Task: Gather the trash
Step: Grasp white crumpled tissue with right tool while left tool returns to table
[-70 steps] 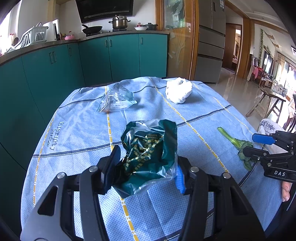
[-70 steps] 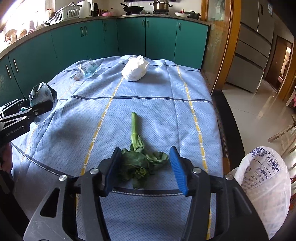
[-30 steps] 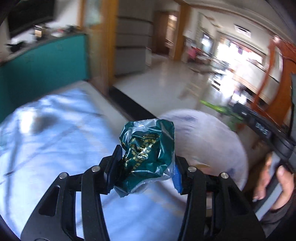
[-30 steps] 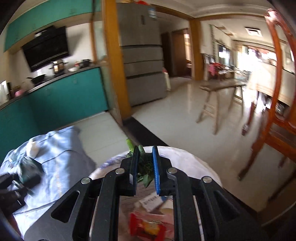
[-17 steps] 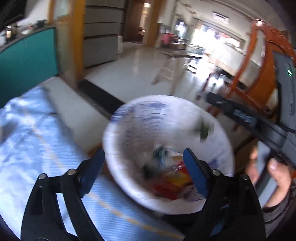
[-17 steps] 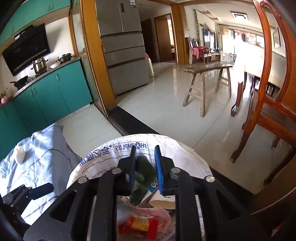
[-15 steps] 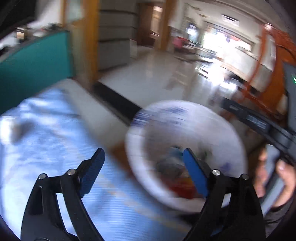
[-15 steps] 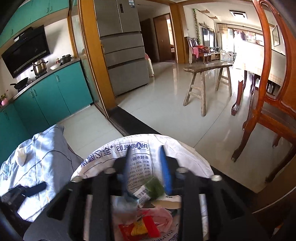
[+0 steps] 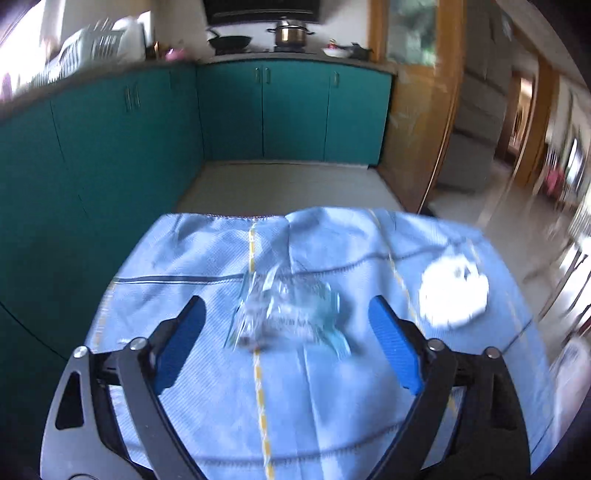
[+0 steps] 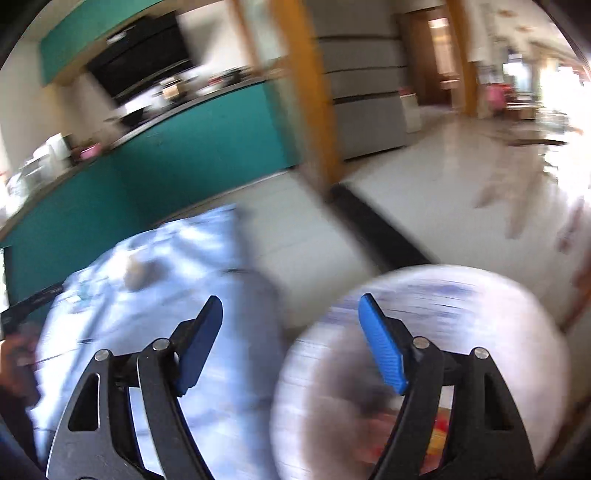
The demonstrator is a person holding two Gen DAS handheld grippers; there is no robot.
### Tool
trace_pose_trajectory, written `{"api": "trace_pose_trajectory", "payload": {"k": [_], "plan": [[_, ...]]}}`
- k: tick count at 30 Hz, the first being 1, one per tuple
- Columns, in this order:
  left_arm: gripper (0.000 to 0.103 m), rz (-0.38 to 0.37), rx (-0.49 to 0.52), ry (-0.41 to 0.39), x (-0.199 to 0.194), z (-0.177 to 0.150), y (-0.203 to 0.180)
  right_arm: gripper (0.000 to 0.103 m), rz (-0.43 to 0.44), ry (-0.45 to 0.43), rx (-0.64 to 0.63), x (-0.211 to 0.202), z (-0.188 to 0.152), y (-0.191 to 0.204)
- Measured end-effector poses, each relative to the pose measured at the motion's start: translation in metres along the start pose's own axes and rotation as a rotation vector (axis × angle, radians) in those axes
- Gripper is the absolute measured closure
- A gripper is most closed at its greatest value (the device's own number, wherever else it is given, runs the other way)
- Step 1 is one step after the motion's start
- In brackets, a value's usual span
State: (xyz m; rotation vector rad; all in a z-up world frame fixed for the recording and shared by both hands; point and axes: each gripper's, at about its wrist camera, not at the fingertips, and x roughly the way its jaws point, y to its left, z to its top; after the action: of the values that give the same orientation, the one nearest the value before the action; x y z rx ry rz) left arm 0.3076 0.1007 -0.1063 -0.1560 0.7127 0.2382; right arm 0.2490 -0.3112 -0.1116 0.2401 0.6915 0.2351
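Left wrist view showed the left gripper (image 9: 286, 321) released, its jaws spread wide after just having been opening, with nothing pressed between the blue pads (image 9: 394, 349). It pointed down at the blue tablecloth (image 9: 207, 398) with its yellow stripes. A crumpled clear plastic wrapper (image 9: 286, 314) lay on the cloth ahead of the fingers, in line with the gap between them but touched by neither pad. To the right of it, near the table's right edge, sat a crumpled white wad (image 9: 454, 293), apart from the wrapper. Teal cabinets (image 9: 291, 114) ran along the far wall, with a steel pot (image 9: 291, 31) and a dark pan (image 9: 229, 40) on the counter above them.

The right wrist view was heavily smeared. The right gripper (image 10: 291, 336) was also released, its jaws having just been opening, and nothing was gripped between its blue pads (image 10: 382, 352). Below and to the right of it stood the open white trash bag (image 10: 498, 332), with blurred red and dark scraps inside that could not be told apart. To the left lay the blue cloth with a pale lump (image 10: 135, 273) at its far end, and a hand (image 10: 18, 354) showed at the left edge of the frame.
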Motion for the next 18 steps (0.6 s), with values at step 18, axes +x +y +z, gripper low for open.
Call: {"api": "trace_pose_trajectory", "payload": {"k": [18], "plan": [[0.038, -0.029, 0.232, 0.093, 0.047, -0.021, -0.017, 0.03, 0.124, 0.209, -0.295, 0.187, 0.028, 0.197]]}}
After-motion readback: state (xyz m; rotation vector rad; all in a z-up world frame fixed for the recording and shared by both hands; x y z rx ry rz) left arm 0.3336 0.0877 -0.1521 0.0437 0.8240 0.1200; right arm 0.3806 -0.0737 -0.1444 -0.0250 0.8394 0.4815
